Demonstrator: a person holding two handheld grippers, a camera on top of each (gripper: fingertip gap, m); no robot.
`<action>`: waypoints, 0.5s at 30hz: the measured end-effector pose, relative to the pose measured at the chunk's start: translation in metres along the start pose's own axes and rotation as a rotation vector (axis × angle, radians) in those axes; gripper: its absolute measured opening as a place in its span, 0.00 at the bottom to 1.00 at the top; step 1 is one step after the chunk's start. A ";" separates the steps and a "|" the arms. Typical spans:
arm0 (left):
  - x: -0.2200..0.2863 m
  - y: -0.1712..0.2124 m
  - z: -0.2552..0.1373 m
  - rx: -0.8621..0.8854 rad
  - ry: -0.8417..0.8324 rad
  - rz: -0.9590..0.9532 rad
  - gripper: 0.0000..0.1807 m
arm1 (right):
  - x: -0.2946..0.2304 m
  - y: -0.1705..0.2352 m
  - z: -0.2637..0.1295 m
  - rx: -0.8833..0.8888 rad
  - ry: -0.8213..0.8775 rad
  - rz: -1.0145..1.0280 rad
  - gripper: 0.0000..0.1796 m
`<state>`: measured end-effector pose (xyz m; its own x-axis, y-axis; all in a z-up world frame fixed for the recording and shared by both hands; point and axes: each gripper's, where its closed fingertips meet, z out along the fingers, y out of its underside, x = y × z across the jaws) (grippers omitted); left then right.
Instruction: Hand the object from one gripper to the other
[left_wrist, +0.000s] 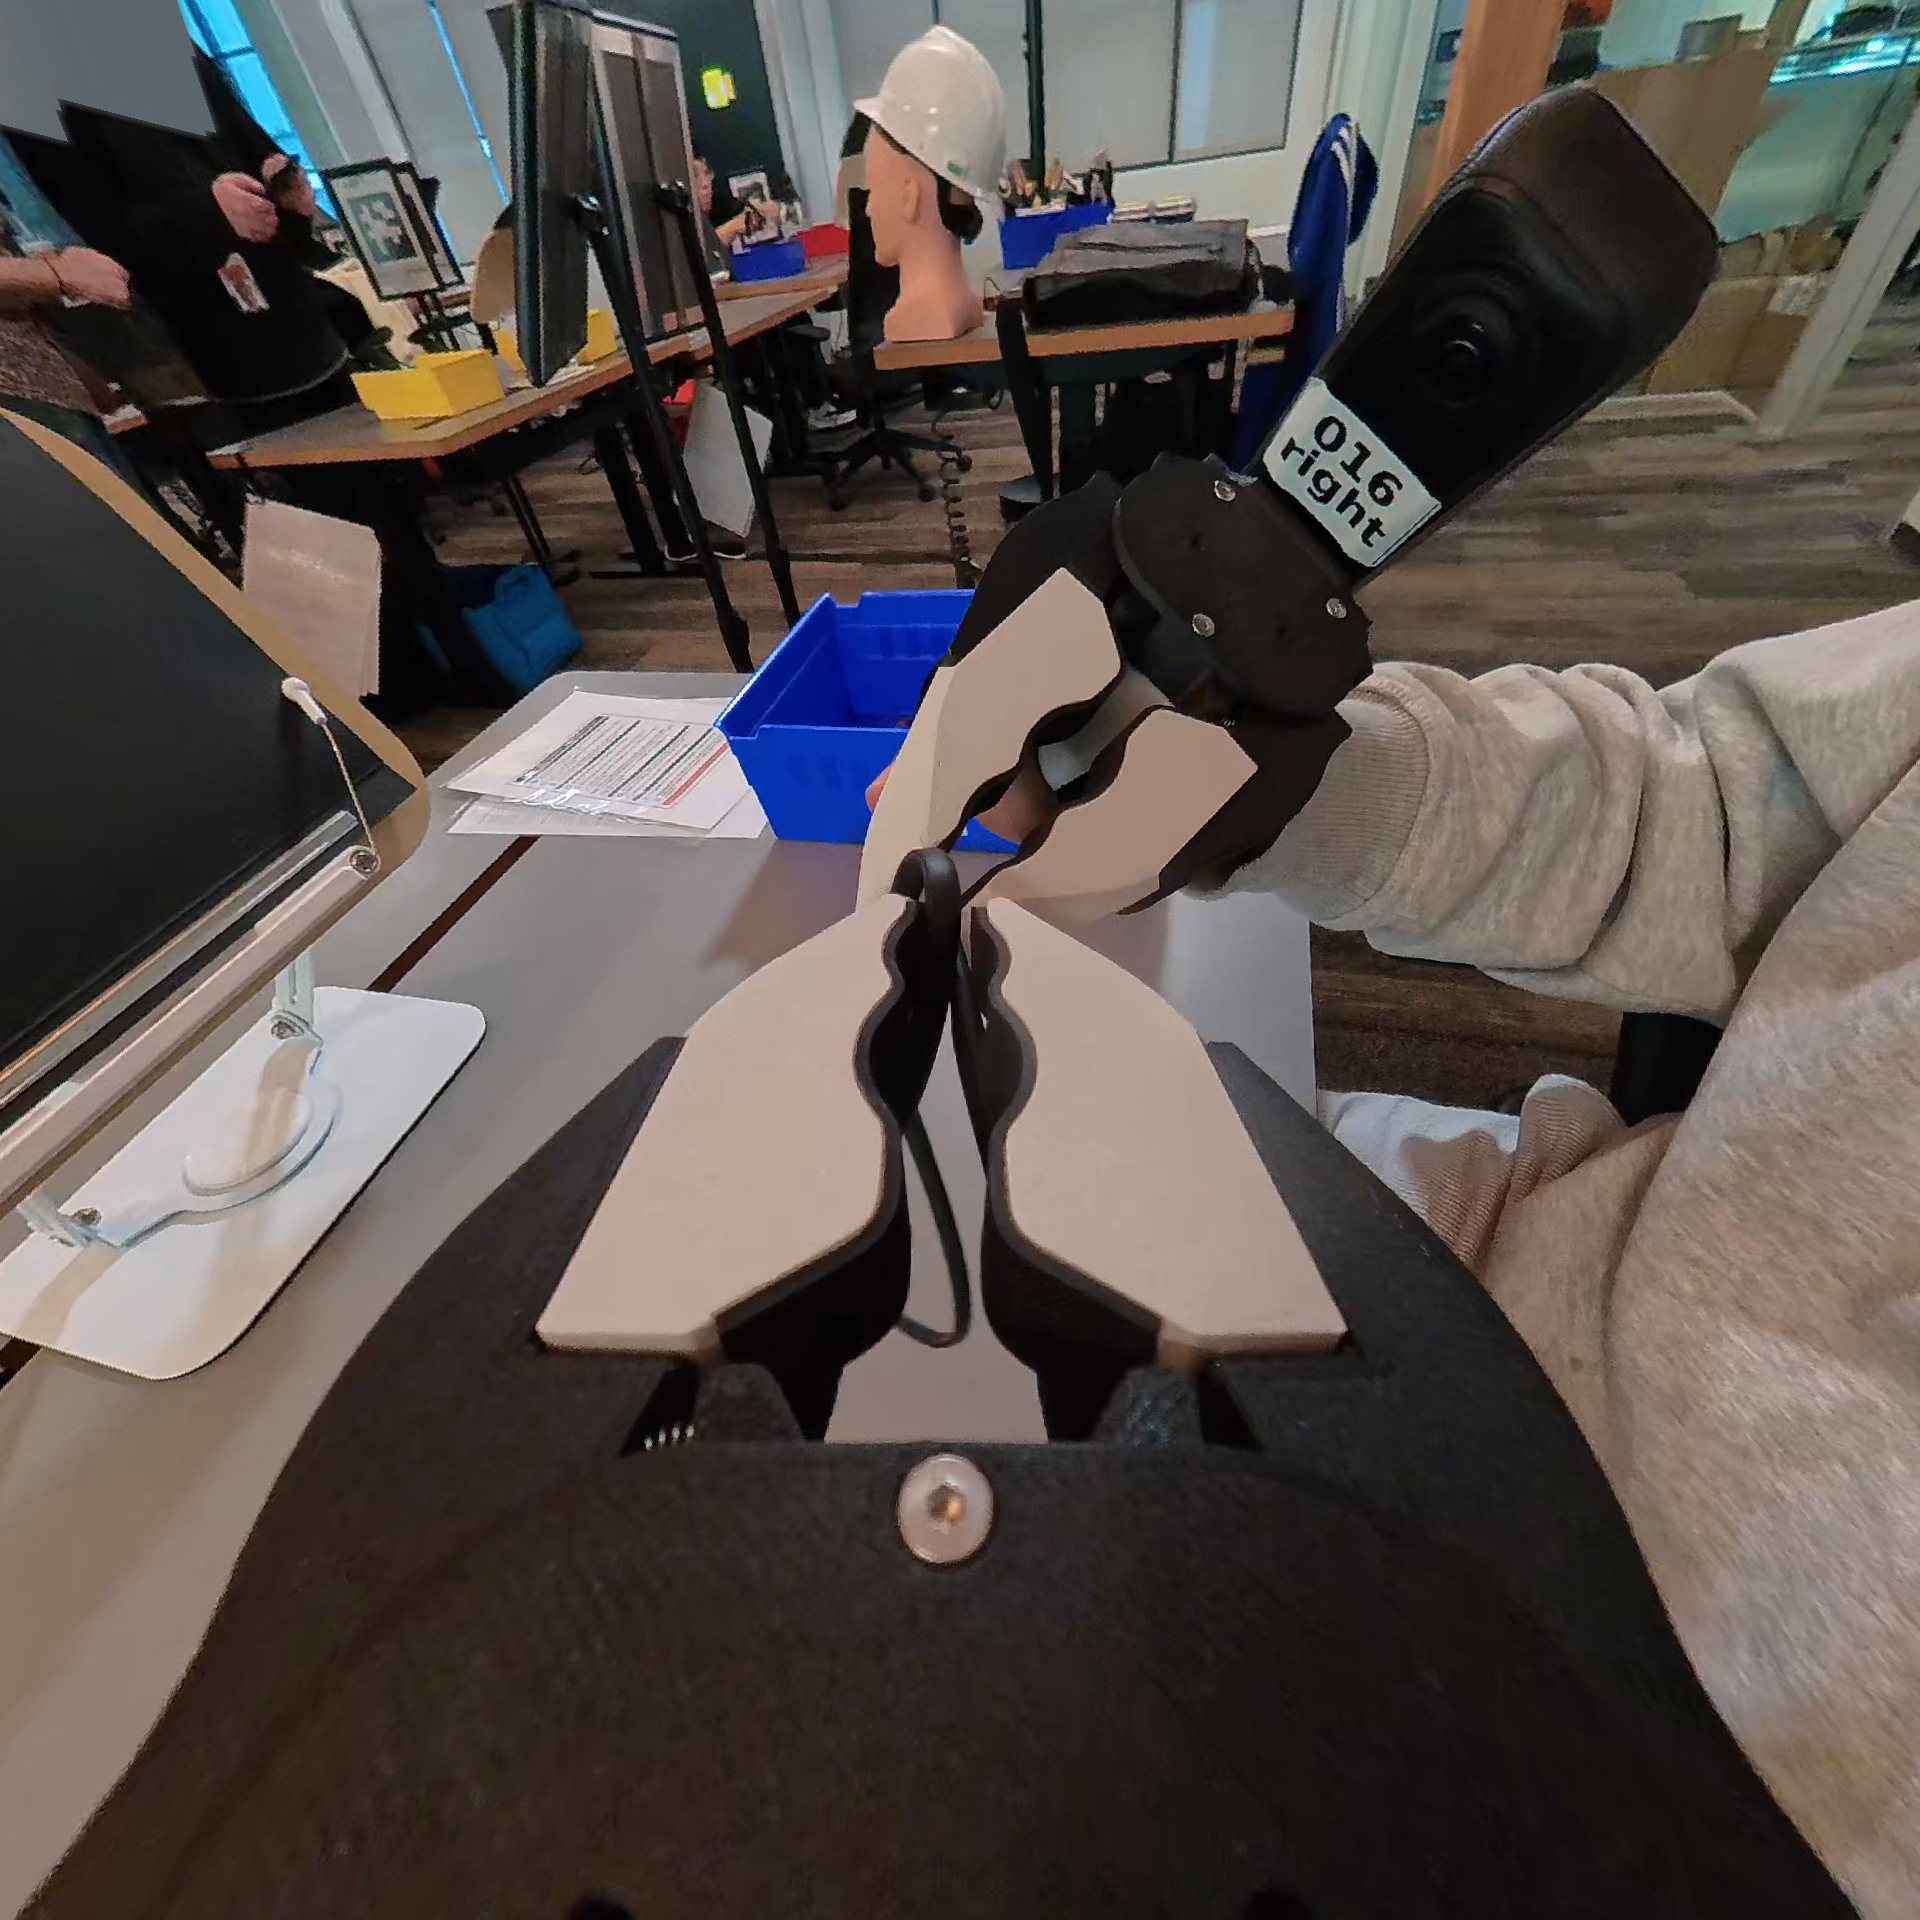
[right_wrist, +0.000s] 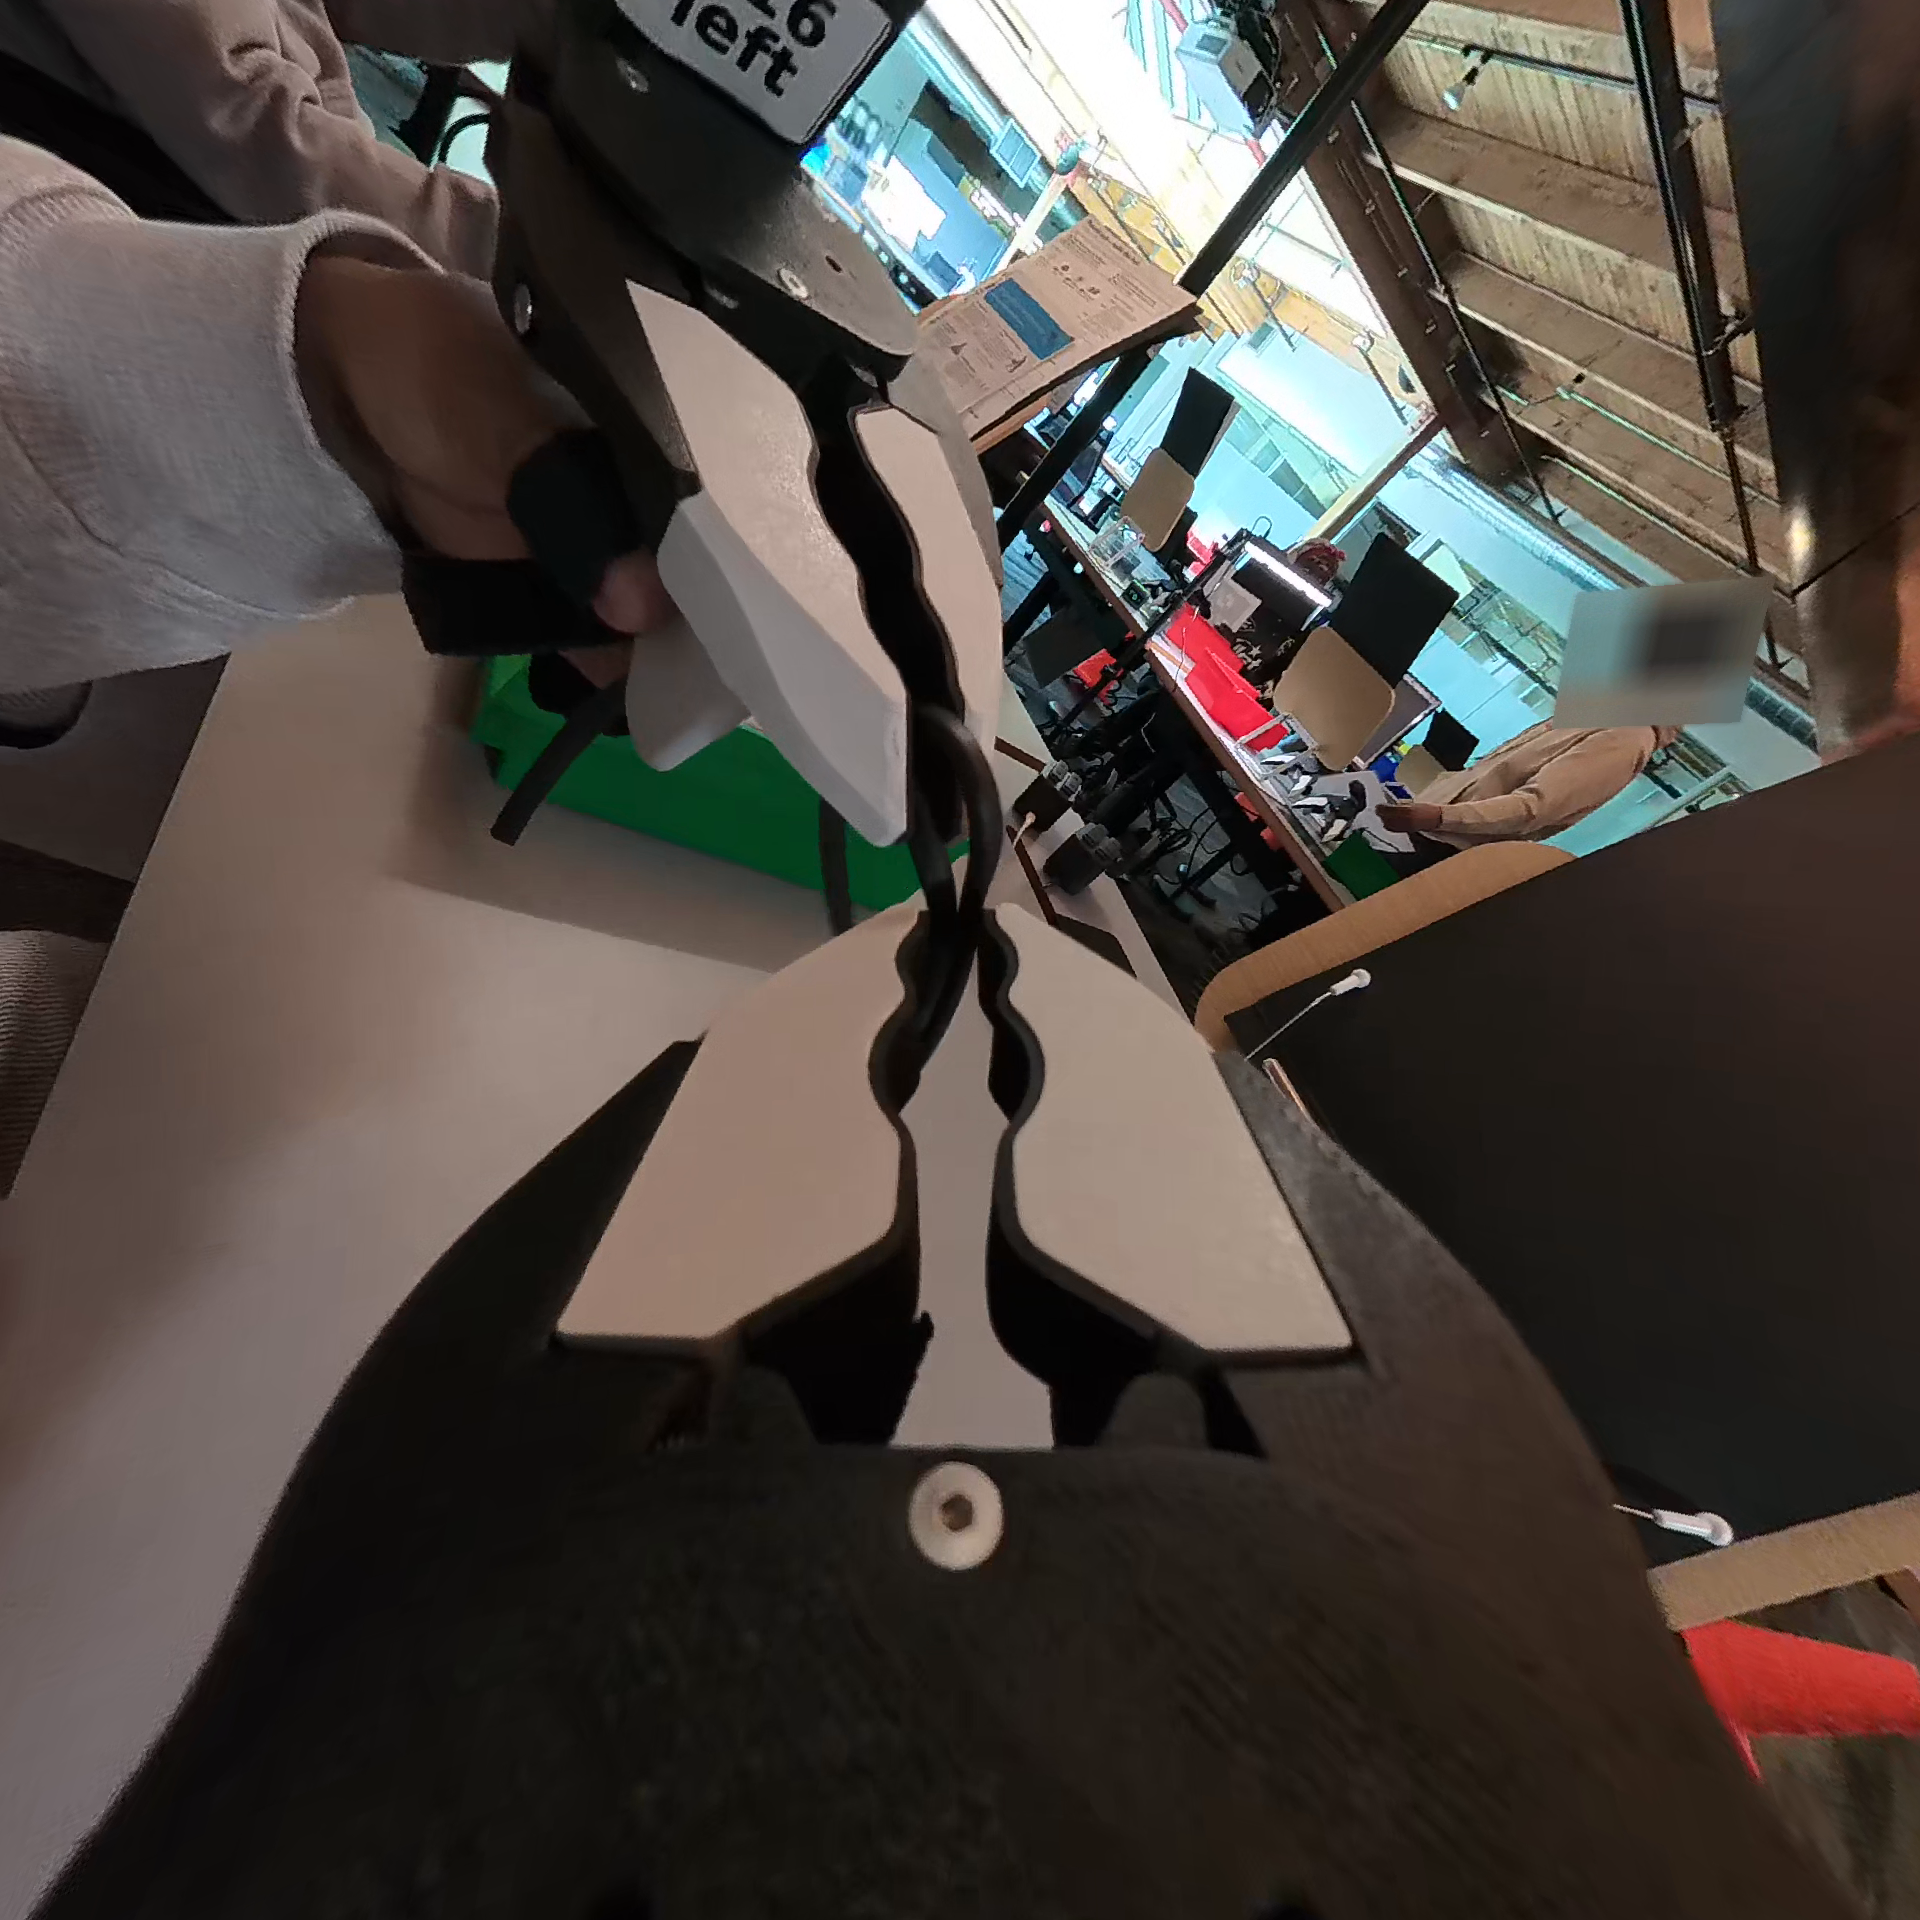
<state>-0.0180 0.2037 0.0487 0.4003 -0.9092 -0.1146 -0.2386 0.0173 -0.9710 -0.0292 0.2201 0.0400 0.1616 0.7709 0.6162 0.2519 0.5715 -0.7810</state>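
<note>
The object is a thin black cable folded into a loop. My left gripper is shut on it, with the loop sticking out past the fingertips and a strand trailing back between the fingers. My right gripper comes in from the upper right and meets the left tip to tip, over the table. In the right wrist view the right gripper is closed on the same cable, which runs up into the left gripper. Both grippers hold the cable at once.
A blue bin and papers lie on the grey table behind the grippers. A monitor on a white stand stands at the left. A green bin sits under the left gripper. People work at far desks. Left and right tips are no more than a few centimetres apart.
</note>
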 end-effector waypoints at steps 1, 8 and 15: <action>0.000 -0.001 0.000 0.010 -0.001 -0.001 0.04 | 0.001 -0.001 -0.001 0.007 0.002 0.005 0.05; -0.011 -0.019 -0.005 0.124 -0.084 -0.035 0.25 | 0.020 0.001 -0.011 0.006 0.060 0.059 0.05; -0.036 -0.038 -0.029 0.295 -0.200 -0.098 0.33 | 0.102 -0.004 -0.078 -0.068 0.346 0.099 0.05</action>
<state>-0.0487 0.2238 0.0961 0.5804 -0.8138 -0.0288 0.0627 0.0799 -0.9948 0.0602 0.2741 0.1138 0.4986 0.6740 0.5452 0.2801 0.4700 -0.8371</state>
